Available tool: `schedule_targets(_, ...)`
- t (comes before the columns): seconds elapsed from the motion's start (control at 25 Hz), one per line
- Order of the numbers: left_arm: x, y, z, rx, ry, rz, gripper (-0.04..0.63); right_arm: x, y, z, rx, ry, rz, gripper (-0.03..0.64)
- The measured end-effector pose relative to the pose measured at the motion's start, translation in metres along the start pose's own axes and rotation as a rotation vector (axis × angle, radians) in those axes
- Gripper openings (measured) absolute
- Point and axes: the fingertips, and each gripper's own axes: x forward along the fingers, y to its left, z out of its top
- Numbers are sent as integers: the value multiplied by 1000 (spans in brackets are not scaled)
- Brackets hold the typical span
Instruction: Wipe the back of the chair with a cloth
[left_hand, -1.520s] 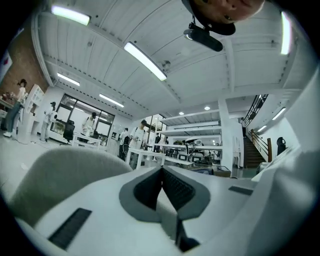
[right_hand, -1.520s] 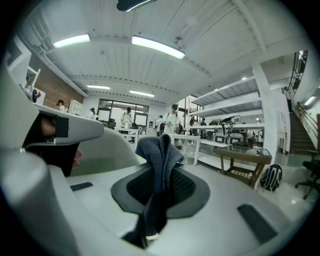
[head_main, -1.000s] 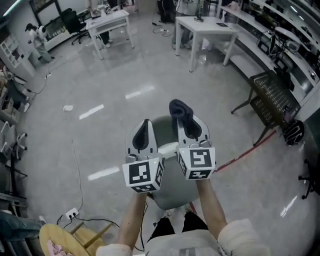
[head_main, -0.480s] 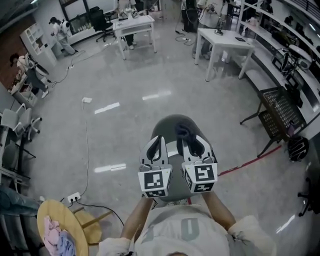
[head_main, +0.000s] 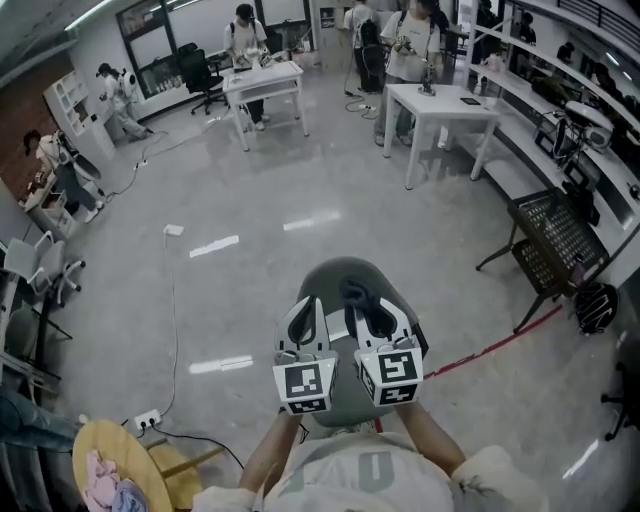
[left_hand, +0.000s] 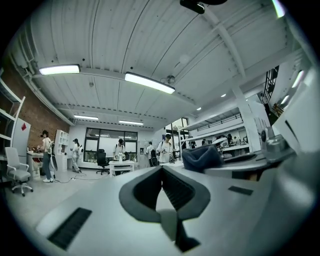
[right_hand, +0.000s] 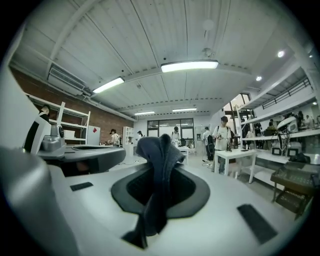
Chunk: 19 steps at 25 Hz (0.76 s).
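Dark blue cloth (right_hand: 157, 165) is what my right gripper (right_hand: 160, 186) is clenched on: a narrow fold is pinched between the pads, a bunch stands up past the tips and a thin tail hangs back toward me. My left gripper (left_hand: 162, 192) is pressed closed on nothing, its pads meeting in a line. In the head view the two claws are held just beside each other, the left gripper (head_main: 308, 318) on the left and the right gripper (head_main: 372, 308) on the right, with the cloth (head_main: 358, 292) poking out at the far end. Both hang over the rounded grey chair (head_main: 335, 268), which sits right in front of my body. Neither gripper view shows the chair, only the room and ceiling beyond, so I judge that the cloth has not met the chair's back yet. My worry is that thin pinch: dragging the cloth across the chair could tug the fold out of my grip. If I come in with the tips leading, hard plastic may scrape the chair instead of fabric. The chair's base is hidden, so it might shift under a push, since my left claw steadies nothing.
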Motion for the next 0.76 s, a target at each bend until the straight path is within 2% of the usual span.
schedule_targets(0.76, -9, -14, 14, 4, -18, -12, 15, -15, 1, 1, 11, -4, -2, 60)
